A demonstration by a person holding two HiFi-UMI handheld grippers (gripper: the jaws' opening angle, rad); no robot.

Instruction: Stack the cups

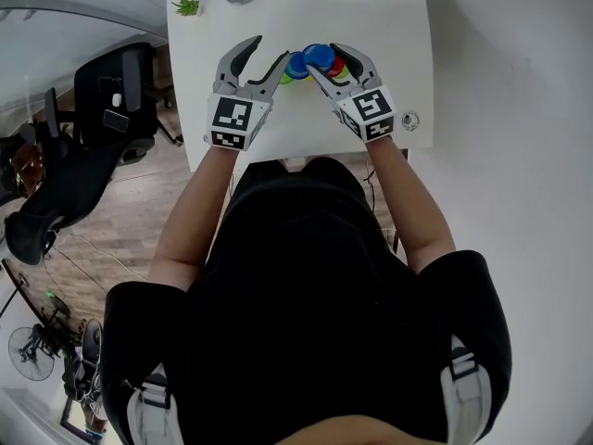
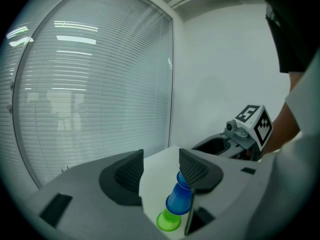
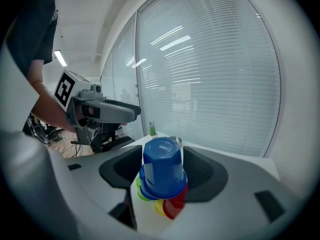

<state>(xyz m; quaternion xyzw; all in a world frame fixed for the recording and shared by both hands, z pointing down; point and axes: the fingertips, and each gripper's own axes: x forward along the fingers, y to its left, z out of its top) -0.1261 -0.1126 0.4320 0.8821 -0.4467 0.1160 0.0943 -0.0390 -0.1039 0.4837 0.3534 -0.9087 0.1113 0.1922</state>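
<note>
"Opening, are the right gripper's (image 3: pixel 164 160) jaws letting go of the blue cup (image 3: pixel 160 176)?"

"It seems so. The cup stands upside down between them, on the stack (image 1: pixel 315 63) at mid-table (image 1: pixel 398 26), so it can rest there. The left gripper (image 2: pixel 161 160) hovers just beside, jaws apart and empty. Both forearms (image 1: pixel 412 202) reach forward."

Black shirt (image 1: pixel 306 276); grey left gripper (image 1: pixel 271 48), right gripper (image 1: pixel 323 57).

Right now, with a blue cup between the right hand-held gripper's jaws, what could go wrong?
The right hand-held gripper is opening its jaws around the upside-down blue cup; poorly seated, it may tip off.
The open left hand-held gripper has a jaw beside the stack and could knock it.
</note>
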